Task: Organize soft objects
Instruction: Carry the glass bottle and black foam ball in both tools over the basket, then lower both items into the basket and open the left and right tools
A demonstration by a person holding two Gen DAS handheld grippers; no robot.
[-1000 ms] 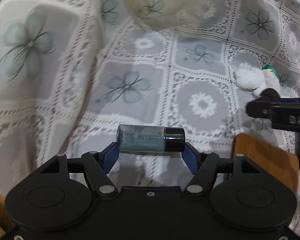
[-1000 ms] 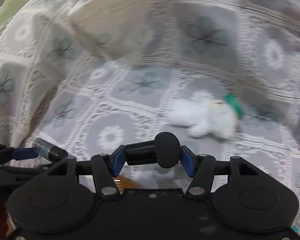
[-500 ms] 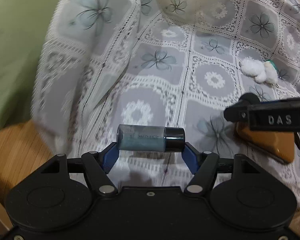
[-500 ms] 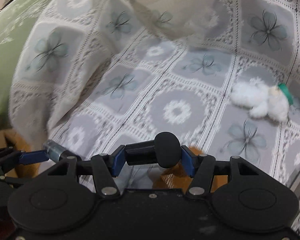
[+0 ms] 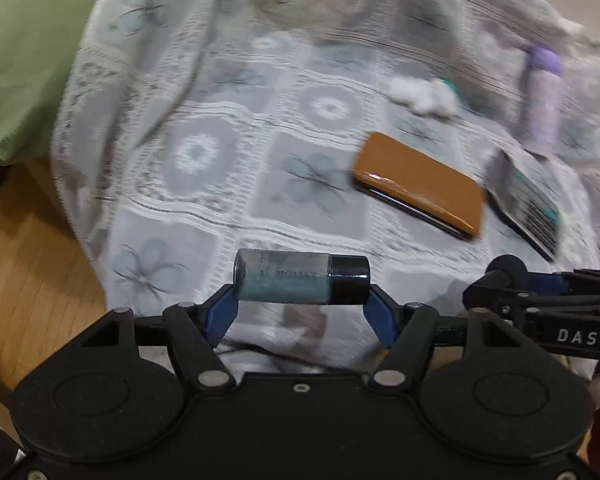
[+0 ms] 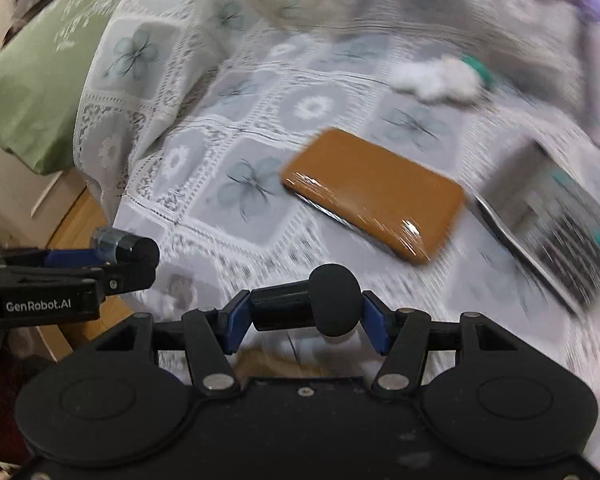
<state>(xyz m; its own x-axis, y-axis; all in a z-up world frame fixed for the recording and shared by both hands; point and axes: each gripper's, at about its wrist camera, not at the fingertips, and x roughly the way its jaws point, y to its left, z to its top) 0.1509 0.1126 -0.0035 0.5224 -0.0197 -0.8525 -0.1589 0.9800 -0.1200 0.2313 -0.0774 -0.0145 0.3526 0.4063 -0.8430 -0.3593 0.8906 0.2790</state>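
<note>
With the left gripper (image 5: pixel 302 312) jaws pinching a vial (image 5: pixel 300 277) endwise and the right gripper (image 6: pixel 304 320) pinching a black mic (image 6: pixel 312 305), either could slip, while the plush (image 6: pixel 436 76) lies far up the bed (image 6: pixel 204 200).

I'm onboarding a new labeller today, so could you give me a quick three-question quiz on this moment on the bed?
1. True or false: the left tongs are shut on a small bottle with a black cap.
2. What lies nearest the orange case on the bedspread? A) the white plush toy B) the calculator C) the green pillow
3. Fill in: the right tongs grip a black cylinder tipped with a foam ____.

Key: 1 true; 2 B; 3 ball.
</note>
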